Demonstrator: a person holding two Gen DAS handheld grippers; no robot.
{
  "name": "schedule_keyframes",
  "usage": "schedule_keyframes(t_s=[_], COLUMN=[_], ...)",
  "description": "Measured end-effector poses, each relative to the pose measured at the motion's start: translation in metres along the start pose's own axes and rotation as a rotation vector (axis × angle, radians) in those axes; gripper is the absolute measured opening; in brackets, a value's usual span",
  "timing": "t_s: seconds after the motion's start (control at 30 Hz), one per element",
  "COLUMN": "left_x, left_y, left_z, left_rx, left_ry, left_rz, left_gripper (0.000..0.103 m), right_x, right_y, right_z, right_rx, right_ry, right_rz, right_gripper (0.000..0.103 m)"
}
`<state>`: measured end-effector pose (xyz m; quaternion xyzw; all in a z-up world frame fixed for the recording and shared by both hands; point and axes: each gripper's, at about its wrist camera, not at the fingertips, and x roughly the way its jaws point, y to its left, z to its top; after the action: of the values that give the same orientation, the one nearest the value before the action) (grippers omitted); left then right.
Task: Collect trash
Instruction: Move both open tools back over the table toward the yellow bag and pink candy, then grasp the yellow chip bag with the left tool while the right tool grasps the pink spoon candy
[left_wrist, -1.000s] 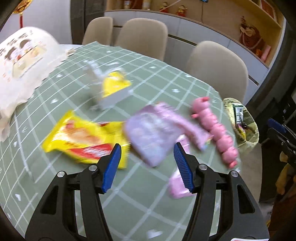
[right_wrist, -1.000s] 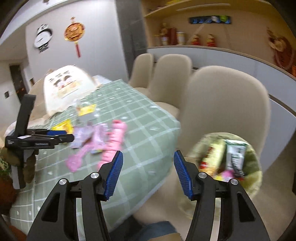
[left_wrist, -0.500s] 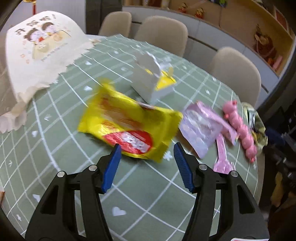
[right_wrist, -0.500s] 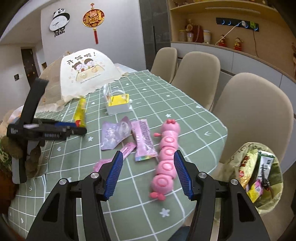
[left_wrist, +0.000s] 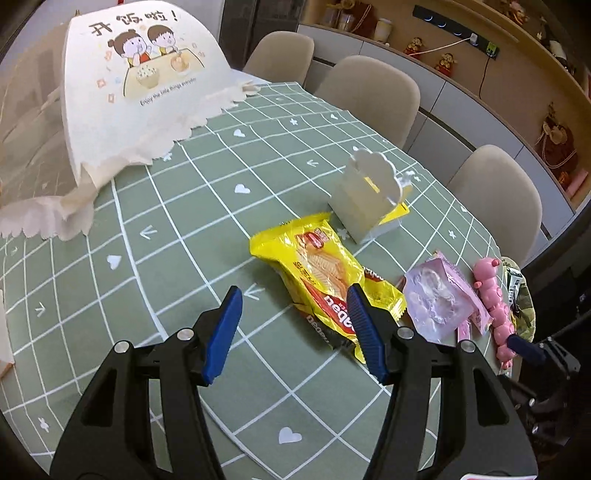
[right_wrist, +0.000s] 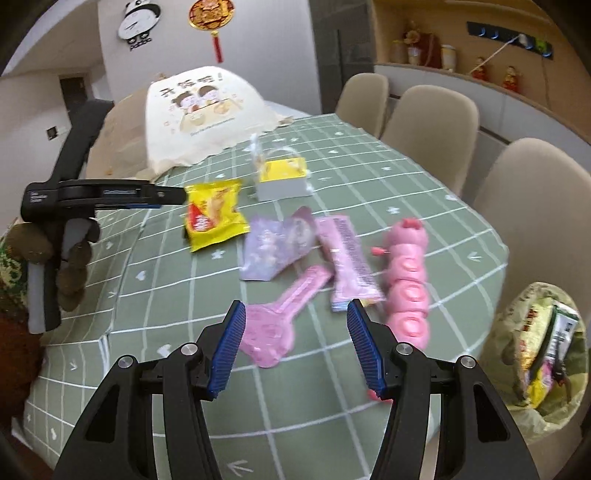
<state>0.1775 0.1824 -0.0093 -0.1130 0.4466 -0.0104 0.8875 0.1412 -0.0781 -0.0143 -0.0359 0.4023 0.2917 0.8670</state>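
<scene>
While swinging: left gripper (left_wrist: 293, 332) now aims left of the yellow bag (left_wrist: 325, 273), jaws wide, empty.
Right gripper (right_wrist: 295, 345): moved over the pink wrapper (right_wrist: 277, 325), wide, empty.

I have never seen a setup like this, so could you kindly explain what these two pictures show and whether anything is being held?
A person holds a two-finger claw in each hand, and a camera on each looks along its fingers. One picture is from the left claw, the other from the right claw. Both are open and hold nothing. On the green checked tablecloth lie a yellow snack bag, pinkish wrappers, a pink caterpillar toy and a small white box. A lined trash bin stands beside the table.
</scene>
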Motion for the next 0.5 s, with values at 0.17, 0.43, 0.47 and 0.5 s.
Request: schedule_keyframes(t_s=[0.17, 0.43, 0.47, 0.5], left_x=[0.0, 0.0, 0.001, 0.002], left_y=[0.003, 0.001, 0.0, -0.001], left_z=[0.0, -0.001, -0.002, -0.003], left_rx=[-0.02, -0.022, -0.018, -0.016], left_ry=[-0.004, -0.005, -0.001, 0.0], left_rz=[-0.001, -0.01, -0.009, -0.008], left_gripper=[0.056, 0.056, 0.056, 0.056], right_x=[0.022, 0.022, 0.017, 0.013], right_y=[0.016, 0.022, 0.019, 0.018], right_z=[-0.001, -0.015, -0.017, -0.018], right_rx=[-0.031, -0.082, -0.073, -0.071], right_ry=[0.039, 0.03, 0.02, 0.015], right_rz=[0.035, 0.05, 0.062, 0.065], right_gripper=[0.054, 0.038, 0.038, 0.037])
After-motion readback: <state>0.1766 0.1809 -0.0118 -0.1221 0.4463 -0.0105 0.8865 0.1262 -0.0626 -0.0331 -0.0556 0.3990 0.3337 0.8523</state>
